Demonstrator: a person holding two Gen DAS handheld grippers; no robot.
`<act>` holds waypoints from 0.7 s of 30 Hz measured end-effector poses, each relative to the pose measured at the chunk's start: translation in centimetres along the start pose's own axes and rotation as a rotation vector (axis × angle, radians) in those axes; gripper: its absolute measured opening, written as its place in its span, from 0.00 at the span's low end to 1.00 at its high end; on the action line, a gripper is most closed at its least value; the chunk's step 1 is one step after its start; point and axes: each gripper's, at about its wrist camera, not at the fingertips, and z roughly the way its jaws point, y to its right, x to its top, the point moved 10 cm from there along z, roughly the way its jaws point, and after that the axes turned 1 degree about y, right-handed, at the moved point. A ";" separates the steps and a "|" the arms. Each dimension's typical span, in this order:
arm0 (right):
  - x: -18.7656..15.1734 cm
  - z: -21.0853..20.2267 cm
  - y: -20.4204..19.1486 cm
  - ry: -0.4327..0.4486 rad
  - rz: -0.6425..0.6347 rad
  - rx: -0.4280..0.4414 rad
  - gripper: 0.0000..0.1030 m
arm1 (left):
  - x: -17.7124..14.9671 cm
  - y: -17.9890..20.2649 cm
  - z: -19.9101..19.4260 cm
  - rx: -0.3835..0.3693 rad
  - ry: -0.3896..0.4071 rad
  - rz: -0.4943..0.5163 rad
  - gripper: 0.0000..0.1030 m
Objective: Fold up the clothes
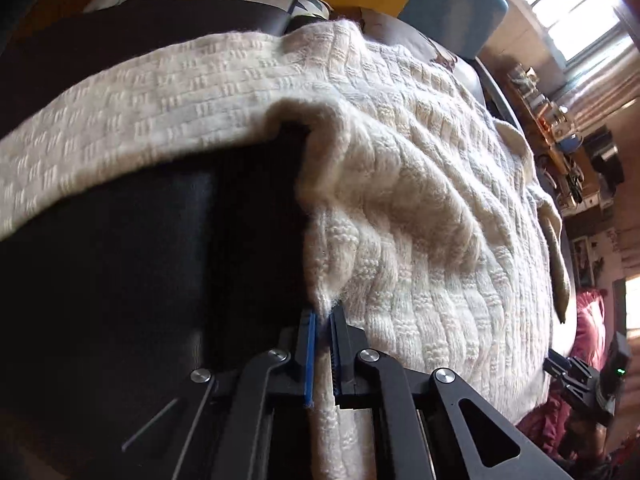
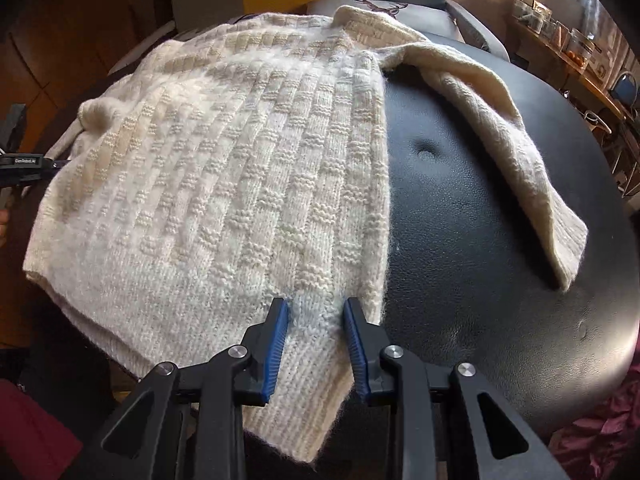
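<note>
Sweater: cream knit sweater point(image 2: 224, 184) spread on a black padded seat point(image 2: 500, 240).
Left gripper point(image 1: 324, 316): jaws pinched on the sweater's edge.
Right gripper point(image 2: 316, 308): jaws spread over the hem.

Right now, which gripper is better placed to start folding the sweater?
Left. The left gripper has its jaws shut on the sweater at its side edge, ready to lift it. The right gripper is open, jaws astride the hem, gripping nothing.

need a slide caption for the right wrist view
Open right gripper straddling the hem of a cream knit sweater spread on a black leather seat.
</note>
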 end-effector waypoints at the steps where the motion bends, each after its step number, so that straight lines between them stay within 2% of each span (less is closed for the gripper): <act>1: 0.0 -1.2 -1.6 0.043 -0.046 0.040 0.28 | 0.0 0.0 0.0 0.000 -0.008 0.004 0.07; 3: -0.7 -3.2 -5.4 0.098 -0.170 0.114 0.29 | -0.4 -0.1 -0.2 -0.002 -0.020 0.001 0.08; 5: -2.1 -3.8 -8.5 0.100 -0.277 0.142 0.30 | -1.4 -0.3 -0.4 -0.015 -0.021 -0.020 0.08; 9: -4.4 -1.9 -11.0 0.037 -0.413 0.101 0.30 | -3.1 -0.6 -0.8 -0.051 -0.015 -0.060 0.08; 14: -3.7 -0.3 -10.6 0.057 -0.468 0.000 0.30 | -4.1 -0.4 -0.8 -0.052 -0.013 -0.067 0.11; 18: -2.7 0.0 -10.3 0.087 -0.493 -0.048 0.30 | -4.2 -0.5 -0.9 -0.040 -0.019 -0.058 0.12; 19: -2.5 0.1 -10.3 0.088 -0.499 -0.061 0.23 | -4.2 -0.4 -0.9 -0.039 -0.020 -0.056 0.12; 20: -2.3 0.1 -10.3 0.090 -0.505 -0.074 0.09 | -4.2 -0.4 -0.8 -0.039 -0.022 -0.054 0.12; 21: -2.1 0.1 -10.3 0.092 -0.509 -0.084 0.06 | -4.1 -0.4 -0.7 -0.039 -0.023 -0.052 0.12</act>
